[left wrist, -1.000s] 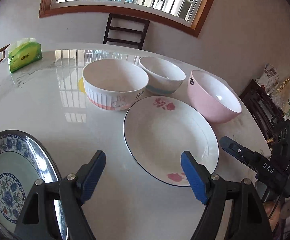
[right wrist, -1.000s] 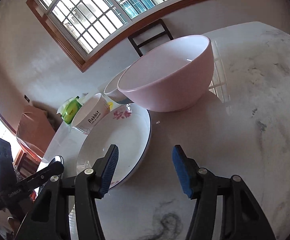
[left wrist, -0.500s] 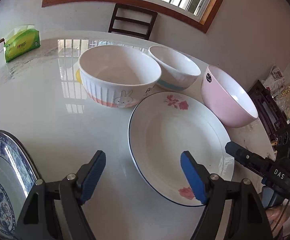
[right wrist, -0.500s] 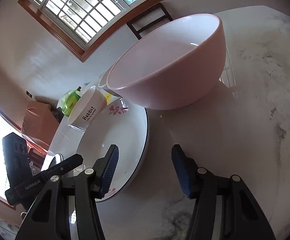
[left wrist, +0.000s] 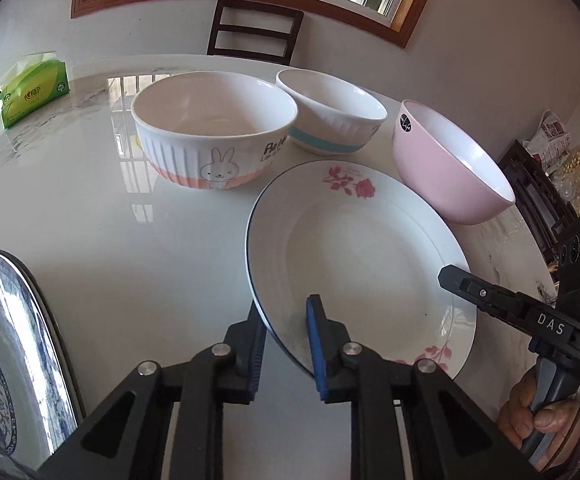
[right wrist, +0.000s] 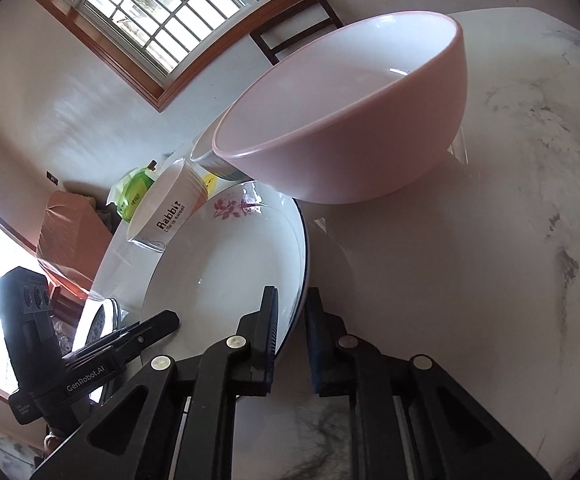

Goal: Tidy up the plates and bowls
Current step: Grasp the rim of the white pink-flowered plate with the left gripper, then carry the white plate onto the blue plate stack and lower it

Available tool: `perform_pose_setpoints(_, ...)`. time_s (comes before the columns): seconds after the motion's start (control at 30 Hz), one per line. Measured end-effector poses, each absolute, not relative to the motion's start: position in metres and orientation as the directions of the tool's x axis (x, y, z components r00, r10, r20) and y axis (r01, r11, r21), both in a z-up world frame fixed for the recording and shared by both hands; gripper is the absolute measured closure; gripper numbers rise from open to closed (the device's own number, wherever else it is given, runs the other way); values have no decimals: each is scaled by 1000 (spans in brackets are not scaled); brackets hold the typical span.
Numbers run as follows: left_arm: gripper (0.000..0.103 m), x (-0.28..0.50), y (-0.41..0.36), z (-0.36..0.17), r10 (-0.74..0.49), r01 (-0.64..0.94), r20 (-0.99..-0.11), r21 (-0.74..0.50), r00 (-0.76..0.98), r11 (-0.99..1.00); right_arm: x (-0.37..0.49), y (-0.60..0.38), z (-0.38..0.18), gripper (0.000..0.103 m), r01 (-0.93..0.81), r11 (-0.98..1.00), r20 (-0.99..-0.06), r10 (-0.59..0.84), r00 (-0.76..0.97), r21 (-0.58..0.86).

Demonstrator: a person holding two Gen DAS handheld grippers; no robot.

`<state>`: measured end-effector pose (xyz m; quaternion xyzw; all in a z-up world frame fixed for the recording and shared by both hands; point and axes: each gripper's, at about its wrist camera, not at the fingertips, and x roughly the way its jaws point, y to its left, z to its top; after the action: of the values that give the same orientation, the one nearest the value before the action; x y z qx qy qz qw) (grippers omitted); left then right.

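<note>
left tool: my left tool (left wrist: 286, 344) is closing on the near-left rim of the flower plate (left wrist: 354, 256). The rim sits right between the pads, one pad under the lip and one over the well. Looks pinched, jaws down to a narrow gap.

right tool: my right tool (right wrist: 292, 336) has clamped down too, on the same plate's (right wrist: 226, 272) rim at its right side. The blue-edged lip runs straight between the pads.

where the plate is: flat on the bench (left wrist: 102, 216), dead ahead of both tools, so I've got it from two points on the near edge. Neither hand is really nearer; both are at it.

the bit that matters: the blue-patterned plate (left wrist: 2, 360) lies off to the left of my left tool, close by. My guess is the flower plate goes that way, so the carry is leftward, led by the left hand.

in the way: pink bowl (left wrist: 450, 168) is just beyond the plate's far-right rim, touching or nearly; can't tell. Rabbit bowl (left wrist: 214, 136) and the blue-band bowl (left wrist: 330, 116) sit just past the far edge.

watch out: I'd lift level before sliding anything, or the far rim could nudge the pink bowl.
</note>
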<state>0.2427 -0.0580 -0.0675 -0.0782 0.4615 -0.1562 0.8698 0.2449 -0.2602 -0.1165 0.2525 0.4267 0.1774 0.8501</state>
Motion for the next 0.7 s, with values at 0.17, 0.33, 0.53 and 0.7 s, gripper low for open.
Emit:
perform_pose_setpoints(0.17,83,223,-55,-62,-354,196,-766,-295,536,935,231,-261,-116,90,-86,797,-622,529,578,598)
perform_pose_setpoints(0.33,83,190,-50,-45,-348,198,-736,-288,580,937,208,-260,-111,90,-91,783,-603,542,585,616)
perform_pose_setpoints(0.53,83,160,-38,-25,-330,180,-706,-281,627,943,186,-252,-95,89,-122,770,-572,560,599,626)
perform_pose_setpoints(0.7,83,139,-11,-17,-303,142,-693,-281,654,949,178,-234,-80,89,-171,763,-553,585,593,623)
